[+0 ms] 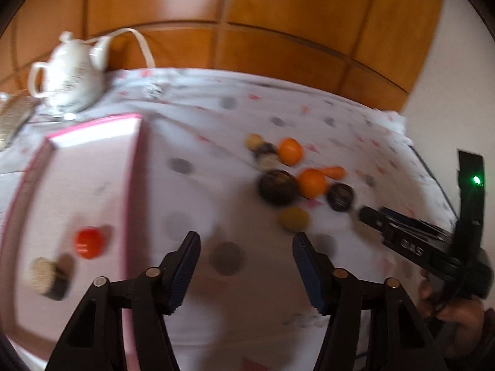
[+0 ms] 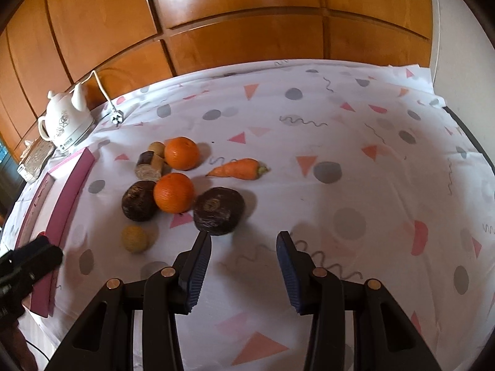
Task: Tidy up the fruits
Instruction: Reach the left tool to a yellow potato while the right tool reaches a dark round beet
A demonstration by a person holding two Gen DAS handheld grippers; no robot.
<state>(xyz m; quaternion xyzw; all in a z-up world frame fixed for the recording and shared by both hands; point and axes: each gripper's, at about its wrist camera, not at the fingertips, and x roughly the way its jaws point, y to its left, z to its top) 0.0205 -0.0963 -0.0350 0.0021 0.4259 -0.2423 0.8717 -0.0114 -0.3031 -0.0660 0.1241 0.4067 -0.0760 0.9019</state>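
Note:
Two oranges (image 2: 174, 192) (image 2: 182, 153), two dark round beets (image 2: 219, 211) (image 2: 139, 201), a carrot (image 2: 238, 169), a small yellow fruit (image 2: 134, 238) and brown cork-like pieces (image 2: 150, 164) lie grouped on the patterned cloth. The pink-rimmed tray (image 1: 133, 167) holds a red tomato (image 1: 89, 242) and a cork-like piece (image 1: 48, 278). My left gripper (image 1: 244, 244) is open and empty beside the tray's right rim. My right gripper (image 2: 244, 244) is open and empty, just in front of the nearer beet. The right gripper also shows in the left wrist view (image 1: 380, 219).
A white teapot-style kettle (image 2: 66, 123) with a cord stands at the back left, next to a woven box (image 2: 34, 157). Wooden panels (image 2: 247, 31) rise behind the table. The cloth's right edge (image 2: 464, 123) drops off to the right.

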